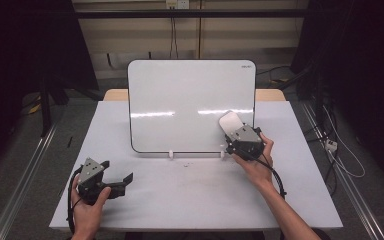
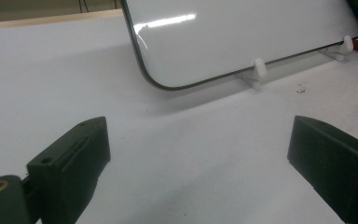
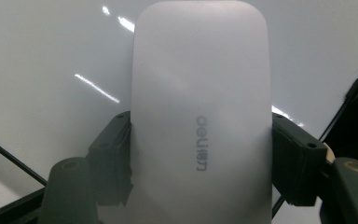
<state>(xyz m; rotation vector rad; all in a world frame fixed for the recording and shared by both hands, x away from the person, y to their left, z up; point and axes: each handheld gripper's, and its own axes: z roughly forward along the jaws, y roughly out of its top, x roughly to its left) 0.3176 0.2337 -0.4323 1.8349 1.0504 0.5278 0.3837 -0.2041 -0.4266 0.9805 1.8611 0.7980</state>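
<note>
White table point(image 1: 180, 200) on grey floor point(image 1: 25, 145); beige wall point(image 1: 130, 35) behind; dark sides.

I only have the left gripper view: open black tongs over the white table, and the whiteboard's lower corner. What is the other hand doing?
Observer: The right tongs are shut on a white eraser, held at the whiteboard's lower right area.
Operator: Is anything written on the board?
Observer: In the high view its face looks blank, apart from light reflections.
Operator: Where is the left hand?
Observer: The left tongs rest low at the table's front left, apart from the board.
</note>
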